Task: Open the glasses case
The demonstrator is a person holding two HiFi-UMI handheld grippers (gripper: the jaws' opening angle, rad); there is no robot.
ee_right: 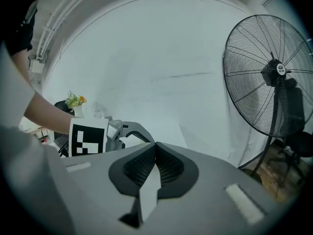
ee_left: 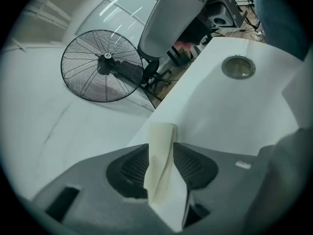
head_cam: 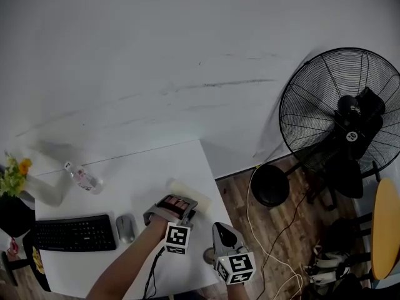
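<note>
The cream glasses case (head_cam: 189, 191) lies shut near the white table's (head_cam: 134, 183) right edge. In the left gripper view the case (ee_left: 165, 131) stands edge-on between the two dark pads and fills the gap at their tips. My left gripper (head_cam: 177, 205) (ee_left: 161, 146) is shut on it, pointing down at the table. Right of it, by the table's front corner, my right gripper (head_cam: 223, 231) (ee_right: 155, 148) is shut with its pads meeting and nothing between them. The right gripper view shows the left gripper (ee_right: 128, 130) and the person's forearm to its left.
A keyboard (head_cam: 75, 232) and mouse (head_cam: 125, 227) lie at the front left, with a small bottle (head_cam: 83, 178) and a potted plant (head_cam: 14, 177) behind them. A round cable hole (ee_left: 238, 66) sits in the tabletop. A black floor fan (head_cam: 340, 114) stands right of the table.
</note>
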